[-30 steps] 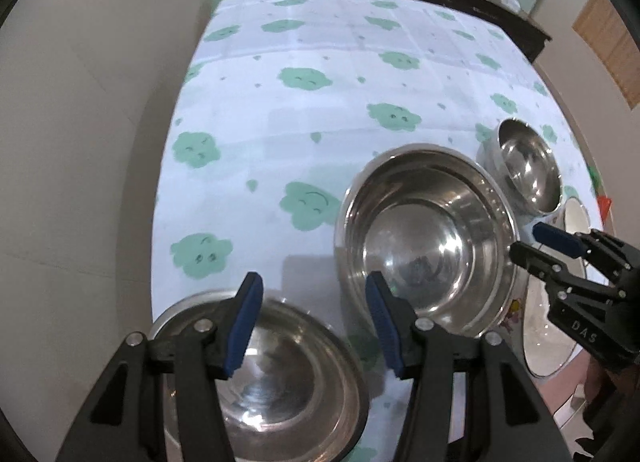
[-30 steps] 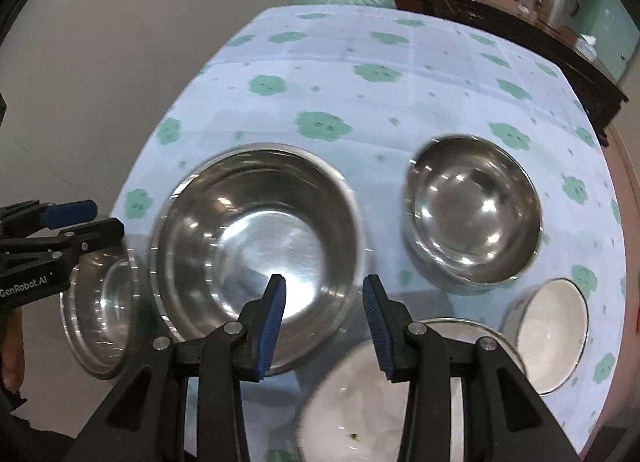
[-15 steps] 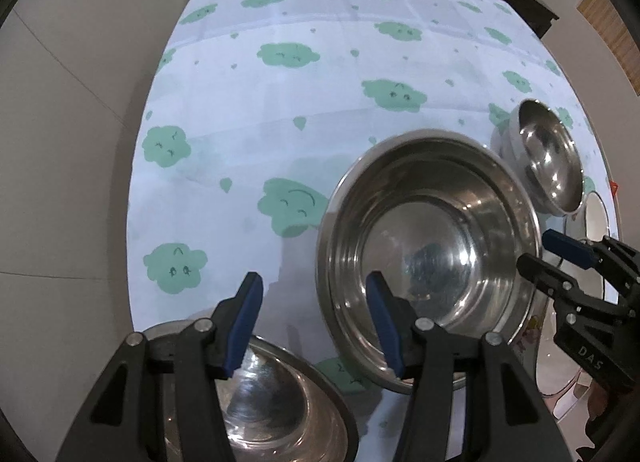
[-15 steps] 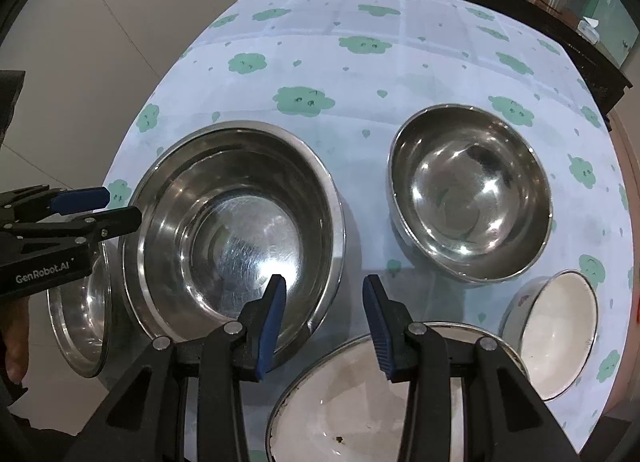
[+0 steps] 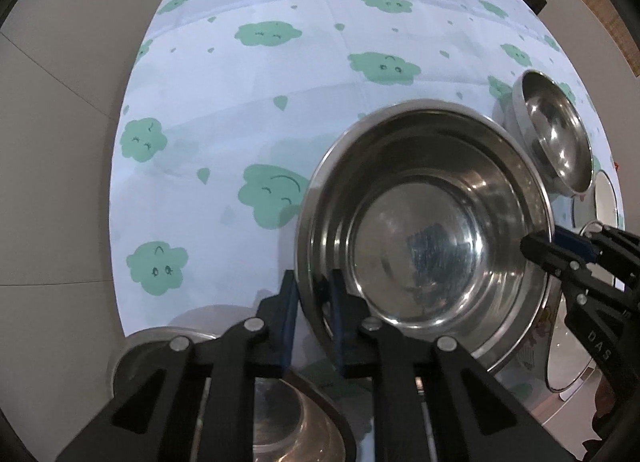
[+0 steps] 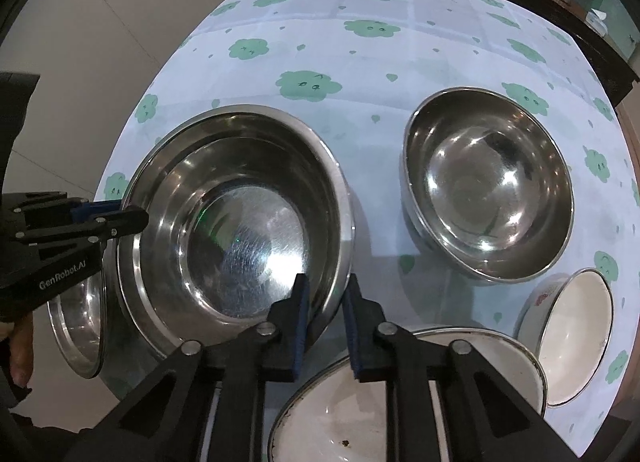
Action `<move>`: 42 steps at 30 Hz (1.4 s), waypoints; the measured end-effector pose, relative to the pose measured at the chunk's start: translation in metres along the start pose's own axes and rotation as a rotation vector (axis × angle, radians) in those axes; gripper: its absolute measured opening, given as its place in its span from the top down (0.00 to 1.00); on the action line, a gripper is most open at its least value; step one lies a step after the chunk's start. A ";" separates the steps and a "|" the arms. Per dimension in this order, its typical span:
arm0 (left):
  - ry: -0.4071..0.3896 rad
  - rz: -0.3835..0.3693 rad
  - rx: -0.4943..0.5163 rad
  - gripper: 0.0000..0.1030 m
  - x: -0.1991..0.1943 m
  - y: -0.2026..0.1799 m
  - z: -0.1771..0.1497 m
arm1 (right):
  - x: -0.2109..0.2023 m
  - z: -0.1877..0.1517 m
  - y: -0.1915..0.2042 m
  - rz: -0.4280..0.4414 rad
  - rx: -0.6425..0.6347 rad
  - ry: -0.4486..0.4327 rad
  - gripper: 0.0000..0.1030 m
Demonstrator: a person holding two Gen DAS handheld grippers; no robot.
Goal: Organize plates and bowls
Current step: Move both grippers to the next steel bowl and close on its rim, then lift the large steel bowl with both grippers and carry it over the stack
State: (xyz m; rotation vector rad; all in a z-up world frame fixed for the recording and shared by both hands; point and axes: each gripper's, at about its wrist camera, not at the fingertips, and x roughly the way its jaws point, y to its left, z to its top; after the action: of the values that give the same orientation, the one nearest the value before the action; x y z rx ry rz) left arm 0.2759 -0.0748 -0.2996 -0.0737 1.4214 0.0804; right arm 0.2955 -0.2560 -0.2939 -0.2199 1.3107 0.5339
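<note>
your left gripper [image 5: 314,316] is closing on the rim of the big steel bowl [image 6: 236,230], one pad outside the wall, one inside, pads pressing on it. below it at the table's [image 5: 248,110] near left corner sits a shallow steel bowl [image 5: 280,414], partly under the gripper body. the big steel bowl stands near the table's near edge, left of centre, upright, mouth up. your right gripper [image 6: 325,320] is closing on the same bowl's rim on the opposite side, inner pad against the inside wall, outer pad on the outside; both grippers point down onto it. just right of that gripper, at the near edge, a large white enamel bowl [image 6: 400,402], with some specks in the bottom. further right, toward the table's right edge, a medium steel bowl [image 6: 488,190] stands apart from the big one, cloth showing between them. a small white bowl [image 6: 572,334] sits near the near right corner, just beside the enamel bowl; can't tell if they touch. the cloth is pale blue with green cloud faces.
</note>
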 end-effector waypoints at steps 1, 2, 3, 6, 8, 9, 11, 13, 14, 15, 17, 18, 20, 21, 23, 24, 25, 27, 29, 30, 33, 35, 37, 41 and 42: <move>0.000 -0.001 0.000 0.88 -0.001 0.000 0.000 | 0.000 0.000 0.000 0.001 0.000 0.001 0.83; -0.003 0.000 0.001 0.88 0.000 0.000 0.000 | 0.000 0.000 0.001 -0.002 -0.002 0.001 0.83; -0.004 0.001 0.000 0.88 0.000 0.001 0.000 | 0.000 0.000 0.001 -0.005 -0.004 0.001 0.83; -0.008 0.005 -0.004 0.88 -0.002 0.002 -0.001 | 0.000 0.000 0.002 -0.001 -0.002 -0.001 0.83; -0.015 0.007 -0.005 0.88 -0.005 0.003 -0.001 | -0.002 0.000 0.003 -0.002 -0.007 -0.004 0.83; -0.019 0.007 -0.007 0.88 -0.007 0.003 -0.001 | -0.003 0.000 0.004 -0.003 -0.008 -0.008 0.83; -0.029 0.008 -0.009 0.88 -0.012 0.003 -0.002 | -0.005 0.000 0.004 -0.005 -0.011 -0.015 0.83; -0.038 0.005 -0.014 0.89 -0.017 0.005 -0.002 | -0.008 0.001 0.005 -0.005 -0.011 -0.022 0.83; -0.041 0.003 -0.016 0.89 -0.019 0.006 -0.001 | -0.010 0.002 0.006 -0.004 -0.012 -0.025 0.83; -0.044 0.001 -0.017 0.89 -0.021 0.007 0.000 | -0.012 0.003 0.006 -0.003 -0.014 -0.027 0.83; -0.051 0.000 -0.017 0.89 -0.025 0.008 0.002 | -0.016 0.005 0.007 0.000 -0.015 -0.029 0.83; -0.054 0.000 -0.016 0.89 -0.028 0.008 0.001 | -0.018 0.007 0.007 0.001 -0.017 -0.031 0.83; -0.063 -0.001 -0.015 0.89 -0.033 0.008 0.002 | -0.022 0.008 0.008 0.001 -0.018 -0.037 0.83; -0.066 -0.002 -0.015 0.89 -0.035 0.008 0.002 | -0.023 0.009 0.009 -0.001 -0.020 -0.039 0.83; -0.071 -0.004 -0.018 0.89 -0.037 0.010 0.004 | -0.027 0.011 0.010 -0.006 -0.023 -0.044 0.83; -0.074 -0.004 -0.020 0.89 -0.039 0.010 0.004 | -0.028 0.012 0.010 -0.007 -0.023 -0.045 0.83; -0.075 -0.005 -0.021 0.89 -0.040 0.010 0.005 | -0.029 0.012 0.010 -0.007 -0.024 -0.048 0.83; -0.082 -0.003 -0.022 0.89 -0.043 0.010 0.005 | -0.031 0.012 0.011 -0.008 -0.025 -0.052 0.83; -0.089 -0.003 -0.023 0.89 -0.046 0.011 0.005 | -0.034 0.012 0.012 -0.008 -0.027 -0.057 0.83; -0.092 -0.004 -0.025 0.89 -0.048 0.011 0.005 | -0.036 0.012 0.012 -0.008 -0.027 -0.058 0.83; -0.100 -0.004 -0.029 0.89 -0.053 0.012 0.005 | -0.041 0.013 0.013 -0.009 -0.030 -0.067 0.83; -0.105 0.000 -0.029 0.89 -0.056 0.013 0.004 | -0.044 0.014 0.015 -0.008 -0.033 -0.072 0.83; -0.108 0.000 -0.030 0.89 -0.059 0.014 0.003 | -0.048 0.014 0.016 -0.007 -0.035 -0.079 0.83; -0.108 0.000 -0.040 0.89 -0.063 0.017 0.000 | -0.053 0.015 0.020 -0.004 -0.044 -0.081 0.83; -0.108 -0.001 -0.044 0.89 -0.064 0.019 -0.001 | -0.054 0.014 0.022 0.000 -0.047 -0.081 0.83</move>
State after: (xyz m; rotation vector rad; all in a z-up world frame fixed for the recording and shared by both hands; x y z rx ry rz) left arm 0.2634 -0.0572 -0.2365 -0.1053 1.3121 0.1135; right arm 0.2886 -0.2444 -0.2350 -0.2350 1.2204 0.5680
